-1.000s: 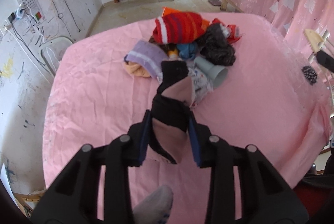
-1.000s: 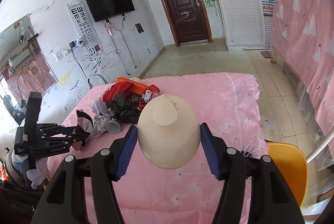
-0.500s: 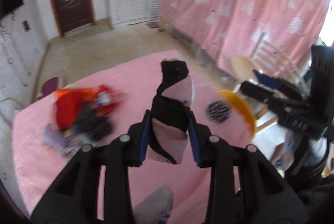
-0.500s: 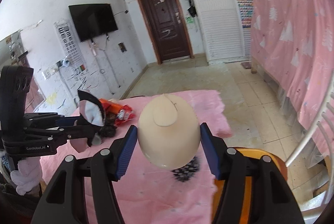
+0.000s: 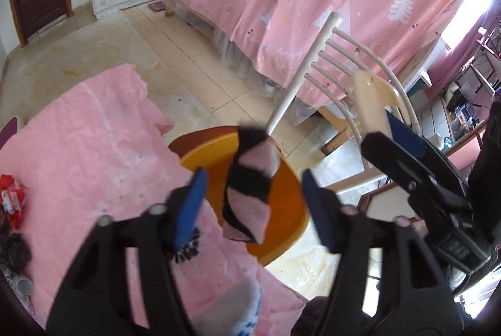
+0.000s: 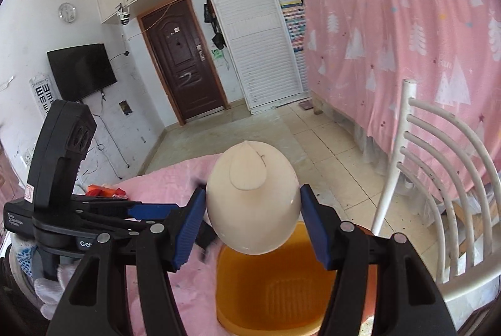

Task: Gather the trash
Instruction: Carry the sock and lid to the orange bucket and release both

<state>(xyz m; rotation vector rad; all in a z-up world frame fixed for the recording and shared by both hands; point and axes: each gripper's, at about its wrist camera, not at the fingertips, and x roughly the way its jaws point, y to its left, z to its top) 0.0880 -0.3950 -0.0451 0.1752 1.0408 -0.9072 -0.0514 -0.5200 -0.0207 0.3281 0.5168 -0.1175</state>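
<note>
Both hand-held grippers have swung from the pile on the bed to the orange bin [image 5: 291,211]. Left hand-held gripper [image 5: 252,204] has just been opening; the black-and-pink sock [image 5: 250,189] hangs loose between its jaws, dropping binward. Right hand-held gripper [image 6: 252,223] clamps a cream bottle [image 6: 252,204] above the bin; releasing it seems next.

Both black grippers, left gripper [image 5: 250,201] and right gripper [image 6: 252,223], carry blue pads and silver screws.
</note>
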